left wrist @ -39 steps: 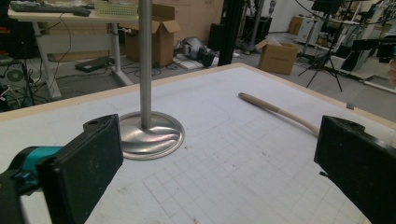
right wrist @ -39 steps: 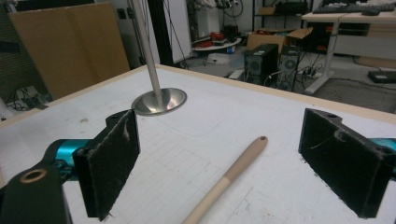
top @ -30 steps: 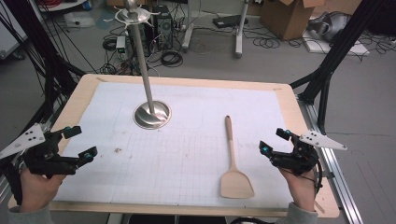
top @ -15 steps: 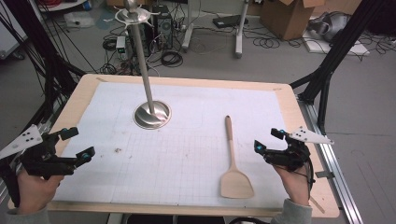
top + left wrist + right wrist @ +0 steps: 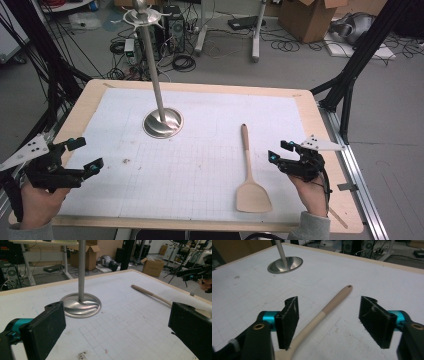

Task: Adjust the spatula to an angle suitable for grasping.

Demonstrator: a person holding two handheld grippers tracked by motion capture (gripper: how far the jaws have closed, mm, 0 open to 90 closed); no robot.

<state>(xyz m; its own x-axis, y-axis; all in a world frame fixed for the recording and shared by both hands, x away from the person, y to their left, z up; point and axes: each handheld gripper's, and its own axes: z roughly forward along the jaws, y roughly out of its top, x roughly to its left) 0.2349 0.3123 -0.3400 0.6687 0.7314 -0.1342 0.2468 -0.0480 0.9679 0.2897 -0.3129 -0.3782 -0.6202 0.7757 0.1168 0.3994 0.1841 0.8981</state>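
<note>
- high view shows the table (image 5: pixel 330 150) with a white sheet (image 5: pixel 200 160) on it. on the sheet lie a wooden spatula (image 5: pixel 248 172) and a shiny metal stand (image 5: pixel 161 117) - a round base with a tall pole going up.
- no bowl, box or cup sits on the table. the box (image 5: pixel 305 15) of brown card is on the floor far behind, and you cannot tell what is in it.
- the spatula lies flat on the right side of the sheet, its wide end near the person and its thin handle pointing away.
- the right gripper (image 5: pixel 281 156) is just beside the spatula, on its right. its jaws have just been closing a bit, but they are part open and hold nothing.
- the left gripper (image 5: pixel 85 154) is at the left edge of the sheet, well apart from the spatula. its jaws are wide open and hold nothing.
- right gripper view shows more - the handle (image 5: pixel 329 307) runs up between the two black jaws, nearer the left one, with a small hole at its tip. the pads do not press on it.
- left gripper view shows the stand's base up close (image 5: pixel 81 306), with the spatula handle off to the right.
- high view alone shows both hands and the floor full of cables (image 5: pixel 180 60).
</note>
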